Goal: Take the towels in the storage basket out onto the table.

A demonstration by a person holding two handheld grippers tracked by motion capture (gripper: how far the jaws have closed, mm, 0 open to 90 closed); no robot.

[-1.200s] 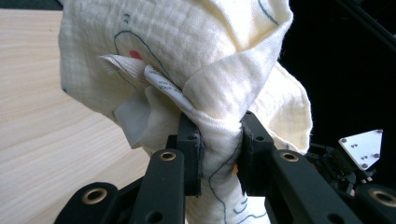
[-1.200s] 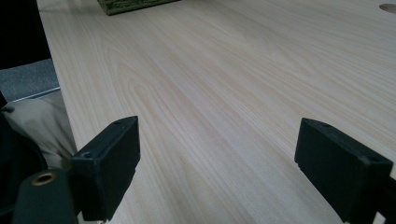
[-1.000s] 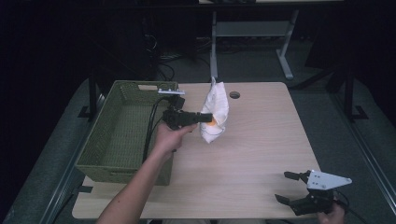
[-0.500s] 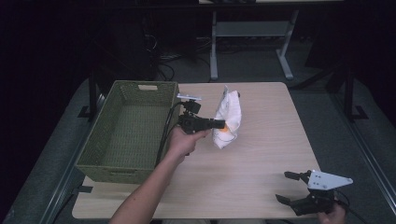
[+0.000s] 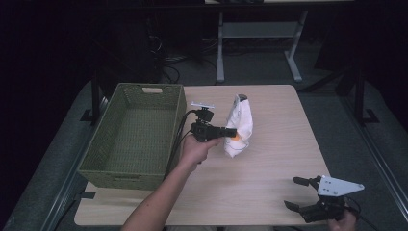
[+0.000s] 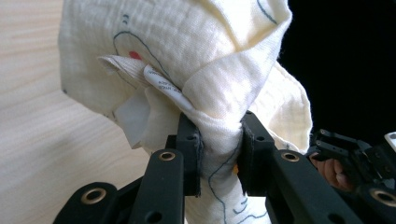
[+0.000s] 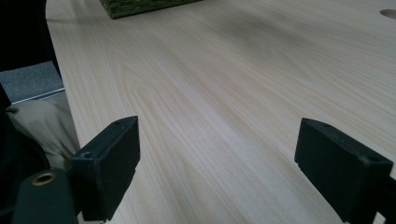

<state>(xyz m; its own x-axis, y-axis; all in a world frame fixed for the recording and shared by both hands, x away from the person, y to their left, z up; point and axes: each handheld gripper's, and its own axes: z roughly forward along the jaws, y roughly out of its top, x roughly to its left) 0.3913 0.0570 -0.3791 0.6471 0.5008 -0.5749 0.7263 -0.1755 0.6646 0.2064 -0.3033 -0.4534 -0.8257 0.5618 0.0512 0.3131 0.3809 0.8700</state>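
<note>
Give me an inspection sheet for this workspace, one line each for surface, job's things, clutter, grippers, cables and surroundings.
Surface: light wooden table, round hole near its far edge.
Job's things: white cloth held above the table; green woven basket at the table's left, nothing seen inside.
Clutter: nothing seen.
Grippers: left gripper clamped on the bunched cloth; right gripper open at the near right corner, holding nothing.
Cables: black cable trails from the left gripper beside the basket.
Surroundings: dark room, grey floor, white desk frame behind.
</note>
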